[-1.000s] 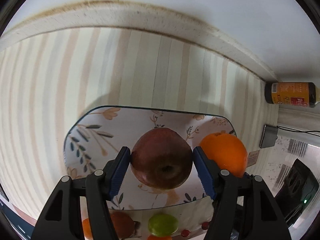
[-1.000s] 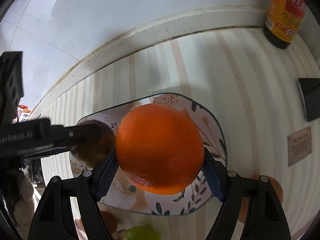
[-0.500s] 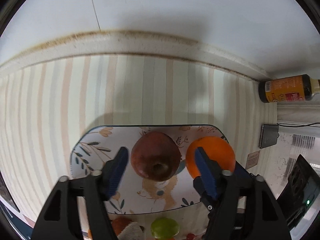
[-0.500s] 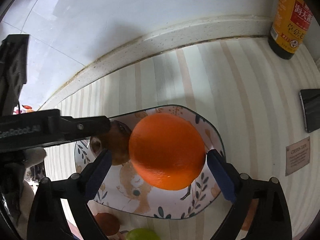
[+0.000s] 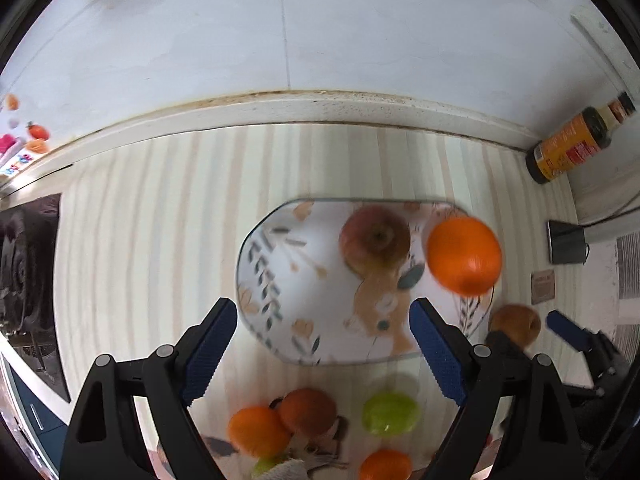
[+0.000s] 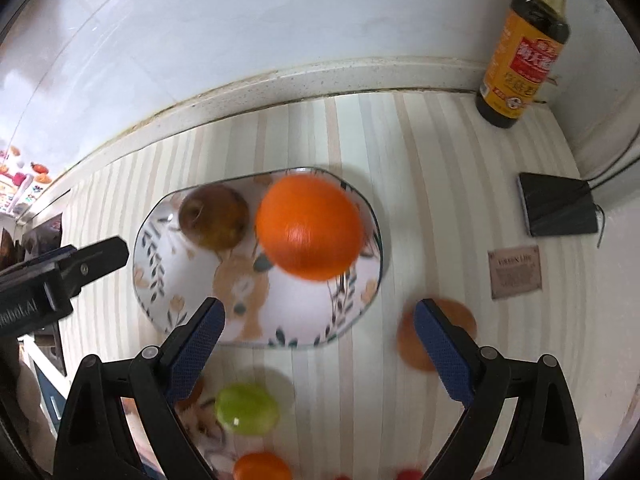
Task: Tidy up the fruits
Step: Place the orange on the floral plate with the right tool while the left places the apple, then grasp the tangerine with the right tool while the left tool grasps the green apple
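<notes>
Striped counter cloth point(image 6: 400, 152) under white tile wall, kitchen corner. Nearest: my left claw point(image 5: 324, 350) spread wide, nothing in it; my right claw point(image 6: 316, 344) likewise released, empty. Loose fruit by the fingers: green apple point(image 6: 246, 408), sm. orange point(image 6: 262, 467), brown-orange fruit point(image 6: 438, 334) just right of plate, partly behind my right finger. Mid: floral plate point(image 6: 168, 300) w/ red apple point(image 6: 213, 216) & lg. orange point(image 6: 310, 227) side by side on its far half, close, maybe touching. Apple: stem dimple faces up toward cam, so axis approx. vertical; orange round, no long axis. Both prob. firm, med. weight, smooth skin, could roll; I'd pinch across widest girth, light squeeze to avoid bruising. Far: soy sauce bottle point(image 6: 520, 44) upright at wall, black box point(image 6: 558, 210), sm. card point(image 6: 515, 272).
</notes>
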Motion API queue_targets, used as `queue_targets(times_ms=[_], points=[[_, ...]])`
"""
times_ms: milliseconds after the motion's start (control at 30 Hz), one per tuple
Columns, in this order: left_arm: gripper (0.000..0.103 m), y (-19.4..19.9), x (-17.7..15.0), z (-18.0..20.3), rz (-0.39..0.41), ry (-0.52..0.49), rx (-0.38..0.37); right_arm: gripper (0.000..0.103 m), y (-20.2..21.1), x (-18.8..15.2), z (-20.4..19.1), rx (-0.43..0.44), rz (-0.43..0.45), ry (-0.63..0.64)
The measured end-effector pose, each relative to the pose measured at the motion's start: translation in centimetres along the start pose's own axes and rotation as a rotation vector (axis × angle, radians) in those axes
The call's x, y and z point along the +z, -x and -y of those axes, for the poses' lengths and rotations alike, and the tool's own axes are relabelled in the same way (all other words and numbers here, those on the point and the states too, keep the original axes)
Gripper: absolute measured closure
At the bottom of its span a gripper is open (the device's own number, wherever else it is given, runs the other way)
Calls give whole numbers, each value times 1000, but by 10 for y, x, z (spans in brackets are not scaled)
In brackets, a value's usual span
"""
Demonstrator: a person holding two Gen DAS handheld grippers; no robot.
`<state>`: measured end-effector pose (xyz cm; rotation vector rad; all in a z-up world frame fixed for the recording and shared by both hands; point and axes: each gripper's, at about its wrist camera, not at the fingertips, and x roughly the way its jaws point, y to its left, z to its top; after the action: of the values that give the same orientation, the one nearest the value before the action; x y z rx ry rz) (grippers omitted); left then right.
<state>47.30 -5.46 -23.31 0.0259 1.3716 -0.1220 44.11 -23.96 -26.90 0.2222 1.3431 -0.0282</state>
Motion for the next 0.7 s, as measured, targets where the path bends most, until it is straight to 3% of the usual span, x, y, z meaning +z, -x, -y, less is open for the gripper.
queue_targets(times_ms=[367,700], points=[[15,55,-65,-9,90,-21,20,5,72,-54,-11,-40,70,4],[15,97,-100,-14,134,-30,-7,5,126,-93,-24,-35,141,10]])
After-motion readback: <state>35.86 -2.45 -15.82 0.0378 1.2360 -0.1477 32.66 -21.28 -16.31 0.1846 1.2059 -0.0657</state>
